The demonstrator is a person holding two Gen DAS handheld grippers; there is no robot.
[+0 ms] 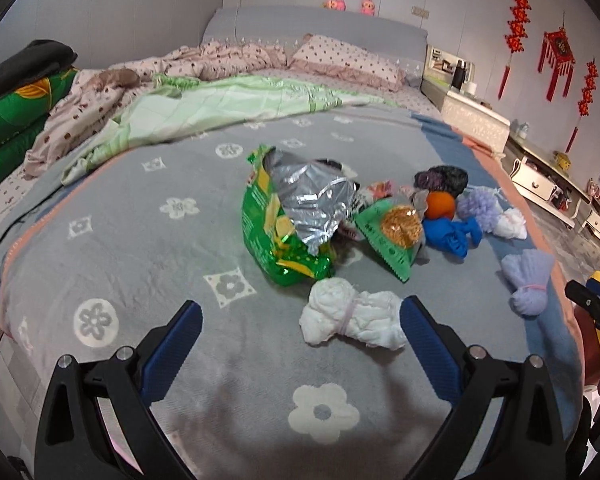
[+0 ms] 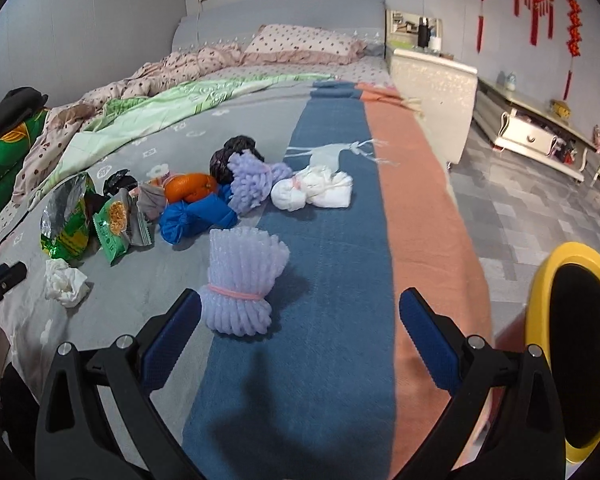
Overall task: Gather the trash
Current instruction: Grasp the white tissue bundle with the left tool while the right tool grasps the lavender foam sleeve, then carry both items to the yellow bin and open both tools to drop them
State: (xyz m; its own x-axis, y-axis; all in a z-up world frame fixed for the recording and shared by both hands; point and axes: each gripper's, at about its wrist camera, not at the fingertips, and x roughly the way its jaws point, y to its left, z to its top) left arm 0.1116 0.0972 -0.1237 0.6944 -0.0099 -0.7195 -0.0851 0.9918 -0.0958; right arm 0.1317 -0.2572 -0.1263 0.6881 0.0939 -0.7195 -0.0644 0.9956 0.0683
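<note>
Only illegible print, green snack packet (image 1: 392,236)

Even, fairly bright indoor light, no glare except on the foil chip bag (image 1: 312,204). Soft dark shadows fall on the blanket (image 2: 300,420) near its bottom edge — strong fisheye bending, black vignette corners; far wall slightly soft.

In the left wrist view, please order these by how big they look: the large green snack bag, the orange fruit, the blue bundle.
1. large green snack bag, clearly the largest.
2. blue bundle.
3. orange fruit, partly hidden, so its place after the blue bundle is unsure.
</note>
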